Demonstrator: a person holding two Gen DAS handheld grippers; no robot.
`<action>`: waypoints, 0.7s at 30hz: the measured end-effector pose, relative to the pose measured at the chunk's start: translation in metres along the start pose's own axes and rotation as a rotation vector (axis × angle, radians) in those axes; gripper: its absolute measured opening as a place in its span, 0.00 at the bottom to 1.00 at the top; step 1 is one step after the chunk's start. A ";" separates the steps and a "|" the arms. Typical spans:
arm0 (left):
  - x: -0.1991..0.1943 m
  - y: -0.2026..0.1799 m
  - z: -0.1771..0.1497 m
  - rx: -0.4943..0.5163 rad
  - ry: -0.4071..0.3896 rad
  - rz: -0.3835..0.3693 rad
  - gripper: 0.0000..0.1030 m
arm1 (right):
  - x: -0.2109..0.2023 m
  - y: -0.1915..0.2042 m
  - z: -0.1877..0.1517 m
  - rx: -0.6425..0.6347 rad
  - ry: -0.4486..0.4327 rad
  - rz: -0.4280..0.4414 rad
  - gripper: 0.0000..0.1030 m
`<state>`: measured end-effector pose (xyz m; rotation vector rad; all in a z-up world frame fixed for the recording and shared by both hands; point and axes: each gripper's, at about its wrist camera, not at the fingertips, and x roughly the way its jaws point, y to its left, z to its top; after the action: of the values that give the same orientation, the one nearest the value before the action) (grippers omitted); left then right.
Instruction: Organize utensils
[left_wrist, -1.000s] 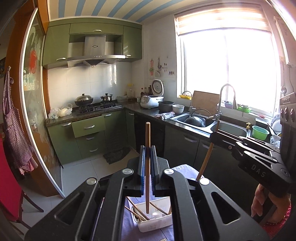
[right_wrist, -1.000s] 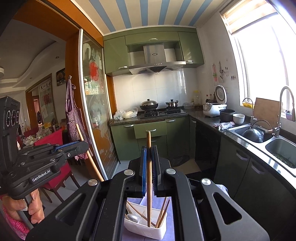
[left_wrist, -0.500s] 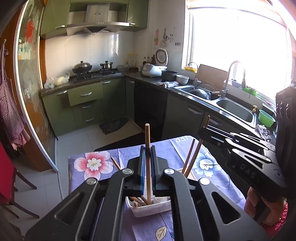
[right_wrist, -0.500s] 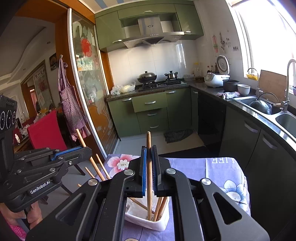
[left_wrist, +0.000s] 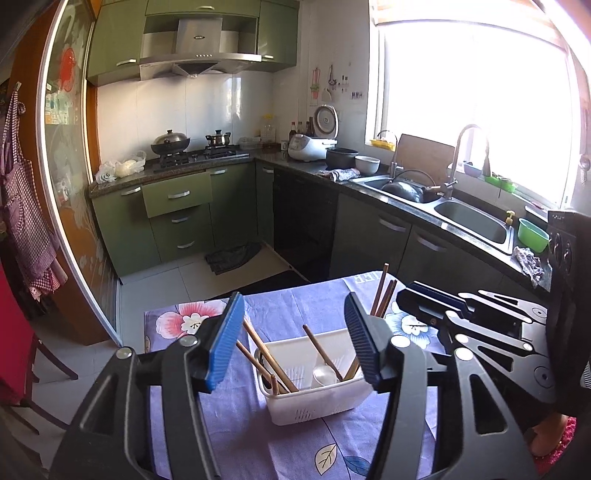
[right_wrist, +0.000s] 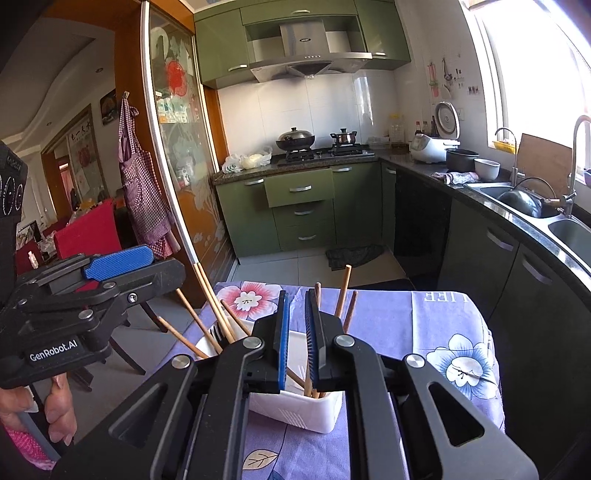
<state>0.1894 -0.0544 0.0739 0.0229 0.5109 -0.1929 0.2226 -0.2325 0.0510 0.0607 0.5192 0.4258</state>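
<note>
A white plastic utensil basket (left_wrist: 317, 400) stands on the floral purple tablecloth (left_wrist: 295, 314); it also shows in the right wrist view (right_wrist: 295, 410). It holds several wooden chopsticks (left_wrist: 271, 354) and a white spoon (left_wrist: 324, 374). My left gripper (left_wrist: 295, 334) is wide open and empty above the basket. My right gripper (right_wrist: 296, 325) is slightly open above the basket's right side, with chopsticks (right_wrist: 343, 295) standing just beyond it. The right gripper also shows in the left wrist view (left_wrist: 428, 299), and the left gripper in the right wrist view (right_wrist: 147, 266).
The small table drops off at its far edge to the tiled floor (left_wrist: 192, 288). Green cabinets (left_wrist: 177, 218), a stove and a sink counter (left_wrist: 469, 221) line the kitchen beyond. A red chair (right_wrist: 88, 232) stands at the left.
Both grippers tilted down toward the basket and opened, letting go of the chopsticks they held; those now stand in the basket. The left opened wide, the right only a little.
</note>
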 end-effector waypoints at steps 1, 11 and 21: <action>-0.009 -0.001 -0.001 -0.001 -0.021 0.003 0.66 | -0.009 0.002 -0.002 -0.001 -0.009 0.000 0.17; -0.085 -0.004 -0.077 -0.028 -0.117 0.054 0.93 | -0.105 0.007 -0.099 0.014 -0.073 -0.069 0.84; -0.121 -0.002 -0.152 -0.082 -0.101 0.105 0.93 | -0.186 0.040 -0.178 -0.024 -0.217 -0.154 0.95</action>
<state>0.0122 -0.0245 0.0008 -0.0401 0.4151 -0.0697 -0.0258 -0.2807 -0.0102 0.0430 0.3024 0.2704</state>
